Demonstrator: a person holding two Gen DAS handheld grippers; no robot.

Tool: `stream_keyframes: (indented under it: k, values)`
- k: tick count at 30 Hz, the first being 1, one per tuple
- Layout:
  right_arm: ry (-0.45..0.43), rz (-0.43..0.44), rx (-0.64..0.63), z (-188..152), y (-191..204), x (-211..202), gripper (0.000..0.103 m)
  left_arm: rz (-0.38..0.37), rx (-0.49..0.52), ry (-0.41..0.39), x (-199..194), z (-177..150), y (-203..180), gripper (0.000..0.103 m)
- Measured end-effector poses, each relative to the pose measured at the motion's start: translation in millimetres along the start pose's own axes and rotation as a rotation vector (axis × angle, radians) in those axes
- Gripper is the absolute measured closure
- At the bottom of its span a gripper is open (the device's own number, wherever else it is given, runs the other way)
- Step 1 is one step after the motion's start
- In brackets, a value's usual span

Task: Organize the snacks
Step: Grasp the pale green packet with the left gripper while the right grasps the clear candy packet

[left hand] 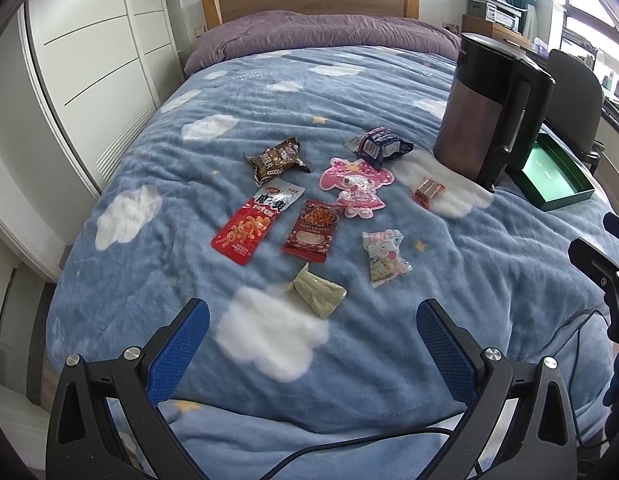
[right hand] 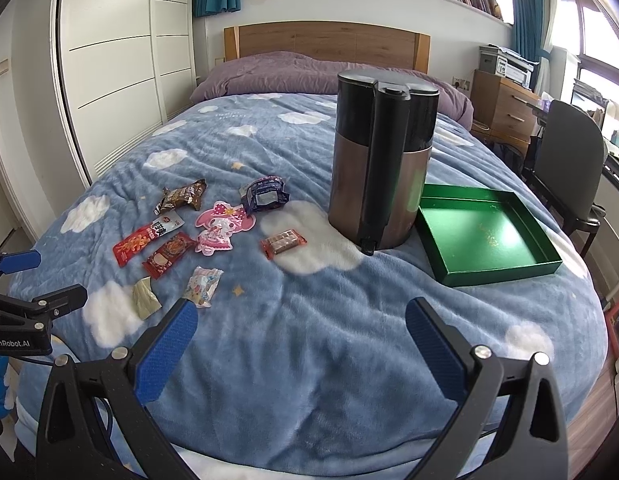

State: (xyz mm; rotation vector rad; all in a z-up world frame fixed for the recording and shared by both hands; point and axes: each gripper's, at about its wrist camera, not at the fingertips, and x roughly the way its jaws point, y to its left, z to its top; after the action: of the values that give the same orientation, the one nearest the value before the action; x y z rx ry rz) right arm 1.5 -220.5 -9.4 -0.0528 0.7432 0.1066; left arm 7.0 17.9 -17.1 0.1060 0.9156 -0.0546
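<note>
Several snack packets lie on the blue cloud blanket: two red packets, a brown one, a pink character pack, a dark blue one, a small red candy, a clear candy bag and a green-grey sachet. My left gripper is open and empty, just short of the sachet. My right gripper is open and empty above bare blanket, right of the snacks. An empty green tray lies at the right.
A tall brown and black kettle stands between the snacks and the green tray. A white wardrobe lines the left side. A dark chair and a desk are at the right. Purple bedding and a wooden headboard are at the far end.
</note>
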Motion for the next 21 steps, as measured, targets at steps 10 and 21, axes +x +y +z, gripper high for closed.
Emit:
stream_keyframes:
  k: [10, 21]
  values:
    - [0.038, 0.044, -0.033, -4.4, 22.7, 20.6, 0.000, -0.021, -0.139, 0.141, 31.7, -9.8, 41.6, 0.001]
    - [0.103, 0.124, -0.057, -4.9, 59.0, 64.8, 0.000, -0.062, -0.335, 0.240, 78.7, -19.3, 61.0, 0.002]
